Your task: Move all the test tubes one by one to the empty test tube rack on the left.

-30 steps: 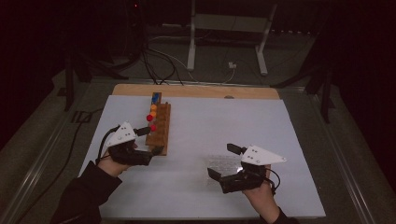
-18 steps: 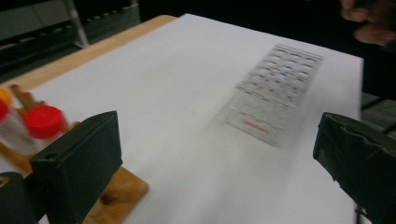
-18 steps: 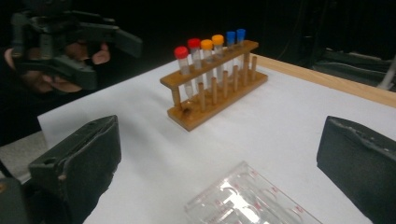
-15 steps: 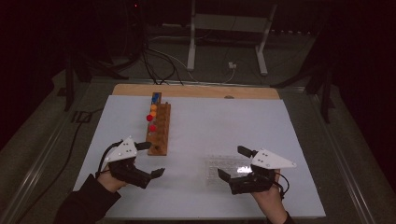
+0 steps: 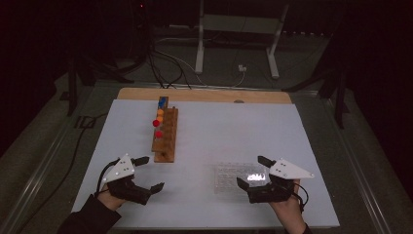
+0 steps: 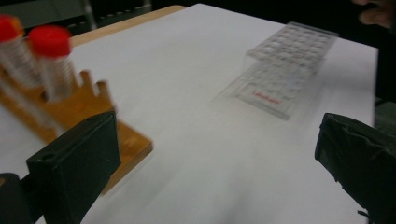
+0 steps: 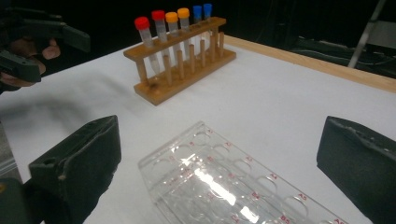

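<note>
Lying flat on the white table [image 5: 204,122] at about five o'clock from its centre: a clear plastic well plate [image 5: 238,176], just in front of the right claw [image 5: 250,175]. Spreading wide and gripping nothing, that right claw, its black jaws flanking the plate's near edge in the right gripper view [image 7: 233,186] without pressing on it. Reflecting a bright glare across its round wells, the plate, with small red lettering along one side.

Standing at about ten o'clock from the plate, well apart: a wooden tube rack [image 5: 164,135], holding capped tubes in a row, red caps [image 7: 149,19] nearest, then orange, then blue farthest.

Hovering low at about seven o'clock on the table, near the rack's closest end: the left claw [image 5: 150,173], released and empty, having just been opening with nothing between its jaws. Appearing blurred in the left gripper view, the rack [image 6: 70,112] just beyond the left jaw.

Running along the table's far edge, a wooden board [image 5: 204,94].
</note>
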Motion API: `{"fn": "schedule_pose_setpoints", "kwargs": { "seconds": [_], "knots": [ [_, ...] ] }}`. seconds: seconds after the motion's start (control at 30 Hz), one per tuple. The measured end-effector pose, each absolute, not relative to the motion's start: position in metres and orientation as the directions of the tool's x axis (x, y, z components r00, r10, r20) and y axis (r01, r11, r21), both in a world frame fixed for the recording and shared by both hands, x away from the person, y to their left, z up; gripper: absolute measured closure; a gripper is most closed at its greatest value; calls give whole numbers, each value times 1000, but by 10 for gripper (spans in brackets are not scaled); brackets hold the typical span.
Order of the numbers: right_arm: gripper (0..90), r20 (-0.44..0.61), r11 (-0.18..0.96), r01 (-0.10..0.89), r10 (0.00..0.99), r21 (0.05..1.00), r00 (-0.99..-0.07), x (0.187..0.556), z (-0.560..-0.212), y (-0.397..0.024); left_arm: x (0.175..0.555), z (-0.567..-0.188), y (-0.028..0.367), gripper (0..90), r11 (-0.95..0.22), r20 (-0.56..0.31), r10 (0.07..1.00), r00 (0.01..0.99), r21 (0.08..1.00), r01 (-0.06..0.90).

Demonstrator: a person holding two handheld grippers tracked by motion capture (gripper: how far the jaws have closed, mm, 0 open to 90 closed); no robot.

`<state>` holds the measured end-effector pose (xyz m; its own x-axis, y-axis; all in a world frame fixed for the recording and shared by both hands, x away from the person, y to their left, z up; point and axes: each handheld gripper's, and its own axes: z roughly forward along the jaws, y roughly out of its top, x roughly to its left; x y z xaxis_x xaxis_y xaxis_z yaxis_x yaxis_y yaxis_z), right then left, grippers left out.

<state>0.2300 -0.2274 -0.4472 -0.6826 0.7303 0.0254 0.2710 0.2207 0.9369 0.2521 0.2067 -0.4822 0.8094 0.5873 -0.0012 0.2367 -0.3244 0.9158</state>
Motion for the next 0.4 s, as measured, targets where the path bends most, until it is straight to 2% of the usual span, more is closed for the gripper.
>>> {"fn": "schedule_pose_setpoints", "kwargs": {
  "seconds": [0.13,0.4],
  "knots": [
    [0,23,223,270,730,937,-683,230,-447,-227,252,-496,212,11,-312,-15,629,777,911,269],
    [0,30,210,266,731,941,-682,231,-445,-229,251,-502,208,11,-327,-21,620,784,902,283]
  ]
}}
